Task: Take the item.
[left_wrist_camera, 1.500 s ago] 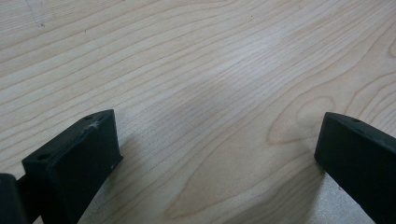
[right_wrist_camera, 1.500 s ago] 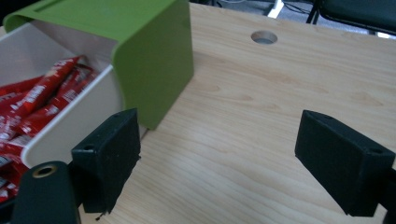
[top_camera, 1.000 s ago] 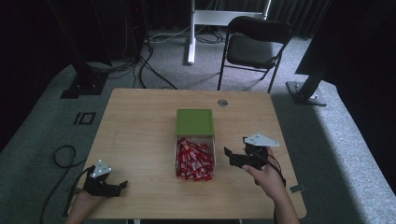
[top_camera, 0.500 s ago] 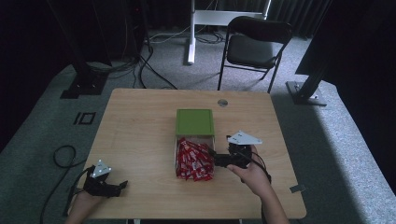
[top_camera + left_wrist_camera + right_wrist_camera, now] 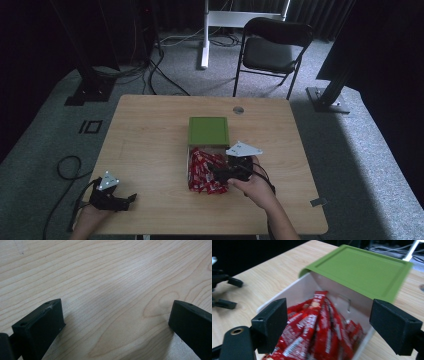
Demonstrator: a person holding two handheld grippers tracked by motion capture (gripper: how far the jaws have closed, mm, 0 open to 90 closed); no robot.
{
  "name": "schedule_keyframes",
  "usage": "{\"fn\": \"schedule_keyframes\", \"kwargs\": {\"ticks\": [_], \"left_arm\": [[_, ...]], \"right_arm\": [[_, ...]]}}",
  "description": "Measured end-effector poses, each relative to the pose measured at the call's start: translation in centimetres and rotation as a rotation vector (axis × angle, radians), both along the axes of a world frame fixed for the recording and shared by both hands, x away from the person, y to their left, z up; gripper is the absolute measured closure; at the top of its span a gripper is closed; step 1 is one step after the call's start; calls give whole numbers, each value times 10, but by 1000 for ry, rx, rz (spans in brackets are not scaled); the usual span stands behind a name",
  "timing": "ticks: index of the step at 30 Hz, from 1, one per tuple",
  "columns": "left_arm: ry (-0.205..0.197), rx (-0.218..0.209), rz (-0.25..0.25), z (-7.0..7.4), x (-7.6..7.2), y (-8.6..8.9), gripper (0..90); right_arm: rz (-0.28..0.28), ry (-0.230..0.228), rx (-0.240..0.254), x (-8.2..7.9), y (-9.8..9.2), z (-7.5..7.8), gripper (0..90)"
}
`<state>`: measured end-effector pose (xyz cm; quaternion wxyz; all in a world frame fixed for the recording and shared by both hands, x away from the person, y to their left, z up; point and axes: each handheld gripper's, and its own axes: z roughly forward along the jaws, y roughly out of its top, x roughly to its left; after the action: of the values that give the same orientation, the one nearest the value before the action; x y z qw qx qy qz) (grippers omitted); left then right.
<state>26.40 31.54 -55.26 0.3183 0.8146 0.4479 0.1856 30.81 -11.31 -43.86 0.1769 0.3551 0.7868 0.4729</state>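
Right tongs: jaws spread wide, clamped on nothing, over the red sachets at lower centre of the high view.
Red sachets: piled in the white box, centre of the bench.
Green lid: covers the box's far half.
Left tongs: jaws apart, empty, on bare wood at lower left of the high view.

Red sachets with white lettering; white box, green lid; pale wood-grained table; black grippers.
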Motion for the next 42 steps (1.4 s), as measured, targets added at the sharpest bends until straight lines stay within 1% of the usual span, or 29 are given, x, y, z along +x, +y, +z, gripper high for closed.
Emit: {"fn": "schedule_keyframes", "kwargs": {"ticks": [3, 5, 7, 8, 9, 10, 12, 14, 15, 16, 17, 18, 19, 20, 21, 22, 23, 25, 26, 27, 29, 32, 34, 36, 37, 38, 39, 41, 42], "left_arm": [[0, 0, 0, 0, 0, 0, 7], [0, 0, 0, 0, 0, 0, 7], [1, -1, 0, 0, 0, 0, 8], [0, 0, 0, 0, 0, 0, 7], [0, -1, 1, 0, 0, 0, 8], [0, -1, 1, 0, 0, 0, 7], [-1, -1, 1, 0, 0, 0, 7], [-1, -1, 1, 0, 0, 0, 8], [-1, -1, 1, 0, 0, 0, 8], [0, -2, 1, 0, 0, 0, 7], [0, -2, 1, 0, 0, 0, 7], [0, -2, 1, 0, 0, 0, 8], [0, -3, 2, 0, 0, 0, 7], [0, -2, 1, 0, 0, 0, 8], [0, -2, 1, 0, 0, 0, 8], [0, -2, 1, 0, 0, 0, 8], [0, -2, 1, 0, 0, 0, 7], [0, -2, 1, 0, 0, 0, 7], [1, 0, 0, 0, 0, 0, 7], [1, 0, 0, 0, 0, 0, 8], [1, 0, 0, 0, 0, 0, 7], [1, 0, 0, 0, 0, 0, 7], [0, -2, 1, 0, 0, 0, 8], [0, -1, 1, 0, 0, 0, 7], [0, -1, 1, 0, 0, 0, 8], [0, -2, 1, 0, 0, 0, 7], [0, -2, 1, 0, 0, 0, 8], [0, -2, 1, 0, 0, 0, 7], [0, -2, 1, 0, 0, 0, 7]], "right_arm": [[13, 2, -2, 0, 7, -2, 149], [17, 0, -9, 0, 12, -4, 182], [19, 3, -9, 0, 14, -5, 185], [24, 8, -20, 0, 18, -8, 215], [27, 11, -22, 0, 20, -9, 221], [34, 9, -19, -1, 22, -11, 247], [43, 10, -37, -1, 26, -14, 265], [55, 14, -43, -1, 29, -17, 320], [58, 18, -57, -1, 30, -18, 359], [53, 26, -72, 0, 31, -19, 400], [49, 32, -75, 0, 32, -21, 436], [42, 51, -80, 0, 32, -22, 458], [24, 52, -96, 0, 33, -23, 505], [17, 58, -111, 1, 33, -24, 542], [24, 69, -106, 2, 34, -25, 544], [24, 69, -106, 2, 34, -25, 544], [18, 61, -121, 2, 35, -26, 577], [25, 57, -131, 3, 37, -26, 584], [26, 65, -146, 4, 40, -29, 628], [22, 73, -156, 5, 41, -30, 639], [9, 82, -159, 5, 43, -30, 669], [-19, 89, -193, 5, 47, -31, 703], [-24, 108, -206, 4, 48, -33, 717], [-27, 128, -203, 4, 49, -35, 718], [-27, 128, -203, 4, 49, -35, 718], [-40, 140, -208, 5, 49, -38, 720], [-47, 140, -205, 5, 49, -40, 725], [-57, 125, -221, 5, 51, -42, 747], [-57, 125, -221, 5, 51, -42, 747]]}}
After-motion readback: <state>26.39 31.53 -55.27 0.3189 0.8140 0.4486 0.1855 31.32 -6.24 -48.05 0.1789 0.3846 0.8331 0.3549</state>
